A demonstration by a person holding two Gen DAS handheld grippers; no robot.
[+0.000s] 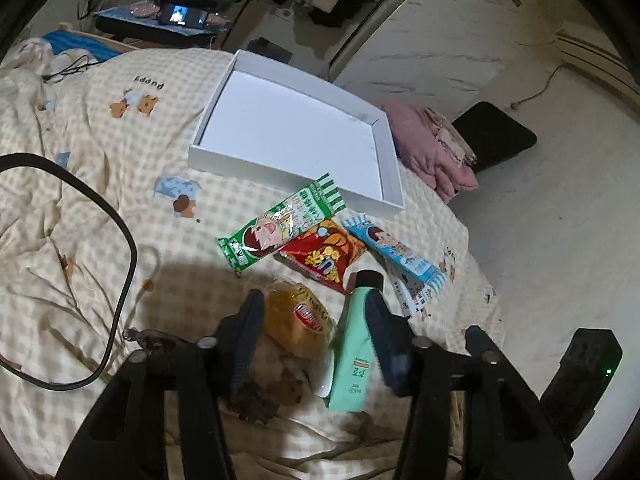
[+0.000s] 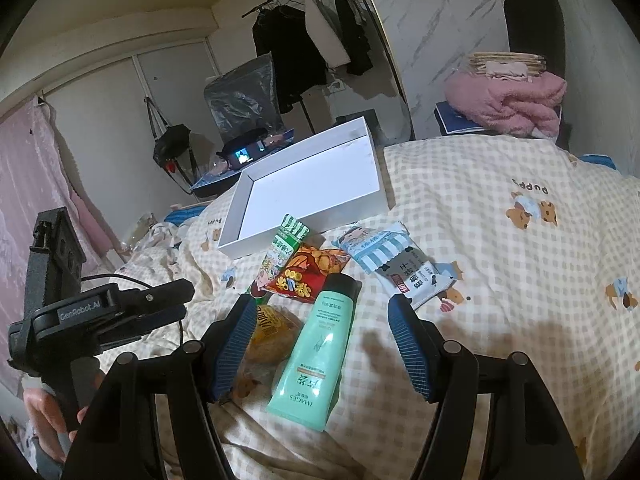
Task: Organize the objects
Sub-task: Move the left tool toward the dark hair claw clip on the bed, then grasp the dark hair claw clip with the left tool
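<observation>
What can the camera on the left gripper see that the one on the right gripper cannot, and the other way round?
Only the left wrist view shows the black cable looping across the quilt and the bare floor beside the bed. Only the right wrist view shows the clothes rack, the pink curtain and the person's hand holding the other gripper. Both show the empty white box, the green tube, the red snack bag, the wrapped bun and the pink blanket.

On the bed I count one white box [image 2: 256, 196], four snack packets [image 2: 308, 268], one bun [image 2: 272, 332], one green tube [image 2: 320, 352].
</observation>
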